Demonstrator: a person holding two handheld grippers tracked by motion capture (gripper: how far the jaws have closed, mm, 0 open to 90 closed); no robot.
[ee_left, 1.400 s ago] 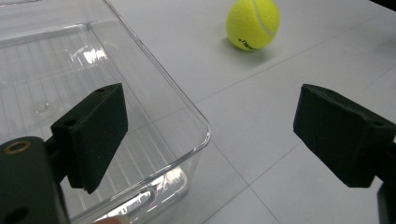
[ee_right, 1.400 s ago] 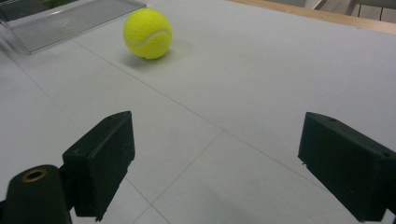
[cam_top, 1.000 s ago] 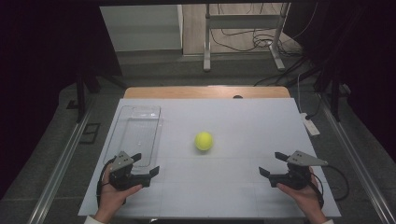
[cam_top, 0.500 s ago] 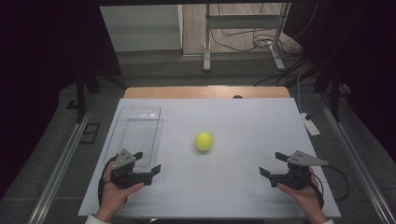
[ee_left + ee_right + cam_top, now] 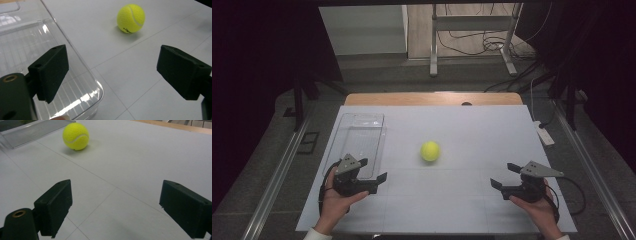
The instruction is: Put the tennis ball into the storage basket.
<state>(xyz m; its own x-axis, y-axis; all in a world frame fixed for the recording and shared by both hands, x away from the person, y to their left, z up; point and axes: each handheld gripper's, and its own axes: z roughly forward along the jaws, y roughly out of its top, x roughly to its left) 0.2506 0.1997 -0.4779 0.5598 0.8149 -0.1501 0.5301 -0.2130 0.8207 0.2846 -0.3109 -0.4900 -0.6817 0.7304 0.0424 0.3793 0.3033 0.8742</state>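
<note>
Resting near the middle of the white counter (image 5: 462,200), the tennis ball (image 5: 430,151) sits free, well apart from both claws and just right of the clear plastic tray (image 5: 362,137). The left claw (image 5: 372,171) hovers at the tray's near right corner with its jaws spread wide and nothing between them; the right claw (image 5: 504,175) is low over the counter's right side, jaws equally wide and empty.

The chief risk is probably the ball itself: being round and on a smooth surface, it may roll off if one jaw touches it before the other, or squirt out if the pads close off-centre. A reach from the left claw could also clip the tray's raised rim, which lies just beside its left jaw in the left gripper view, and shove the light tray along. Should both claws go for the ball at once, they could collide over it.

Transparent walls make the tray's height and far edge hard to judge. Lettering on the ball is too small to read, and the counter's surroundings are lost in darkness.
</note>
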